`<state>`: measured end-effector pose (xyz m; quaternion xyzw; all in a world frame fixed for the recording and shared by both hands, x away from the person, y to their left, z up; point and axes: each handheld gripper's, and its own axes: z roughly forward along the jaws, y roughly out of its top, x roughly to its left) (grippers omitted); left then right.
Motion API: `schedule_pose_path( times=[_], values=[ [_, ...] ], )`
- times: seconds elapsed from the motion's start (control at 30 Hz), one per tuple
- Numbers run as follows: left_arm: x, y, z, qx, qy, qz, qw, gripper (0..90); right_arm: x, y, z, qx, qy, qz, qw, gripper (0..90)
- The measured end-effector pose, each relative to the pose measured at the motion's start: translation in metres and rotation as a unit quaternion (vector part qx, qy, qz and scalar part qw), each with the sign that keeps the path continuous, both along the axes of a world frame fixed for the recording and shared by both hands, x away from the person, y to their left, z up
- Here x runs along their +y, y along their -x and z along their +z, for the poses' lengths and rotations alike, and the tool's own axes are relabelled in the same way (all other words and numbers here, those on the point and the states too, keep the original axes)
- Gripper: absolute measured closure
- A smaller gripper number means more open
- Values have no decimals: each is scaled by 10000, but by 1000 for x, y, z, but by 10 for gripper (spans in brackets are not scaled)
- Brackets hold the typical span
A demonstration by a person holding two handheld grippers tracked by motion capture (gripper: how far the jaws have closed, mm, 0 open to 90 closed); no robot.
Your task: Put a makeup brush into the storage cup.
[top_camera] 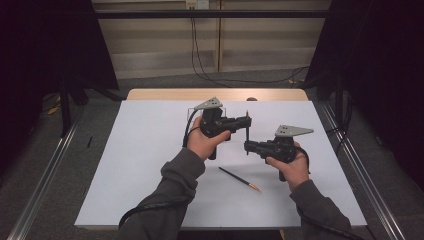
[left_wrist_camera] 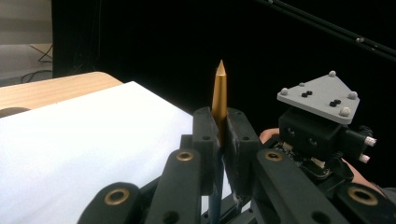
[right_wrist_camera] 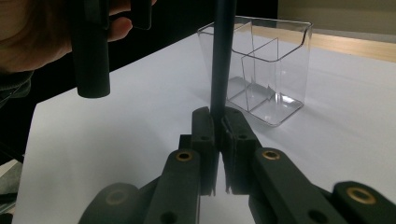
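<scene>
Both grippers, left (top_camera: 247,120) and right (top_camera: 246,145), were clamped shut on one upright dark gold-tipped pencil (top_camera: 247,131) at table centre. Uneven pulling could've snapped it (clear plastic organiser (right_wrist_camera: 261,70) sat at 11 o'clock).

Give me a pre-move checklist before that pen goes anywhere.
1. Left tool clamped on the upright pen, gold tip up: ok.
2. Right tool clamped on the same pen's dark barrel: ok.
3. Clear holder upright on the white sheet: ok.
4. Holder compartments free: ok.
5. Second pen lying apart from both hands: ok.
6. Which tool should let go first: cannot tell.
</scene>
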<state>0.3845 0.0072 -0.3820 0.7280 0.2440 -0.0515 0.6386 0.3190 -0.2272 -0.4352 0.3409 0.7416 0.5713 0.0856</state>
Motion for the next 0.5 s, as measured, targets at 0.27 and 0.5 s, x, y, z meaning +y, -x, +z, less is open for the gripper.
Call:
schedule_pose_path(
  times=[0.27, 0.5],
  values=[
    [0, 0, 1, -39, 9, 21, 10000, 840, 4, 0, 0, -54, -19, 48, 10000, 760],
    [1, -1, 2, -27, 25, 45, 10000, 841, 7, 1, 1, -95, -23, 104, 9999, 730]
  ],
)
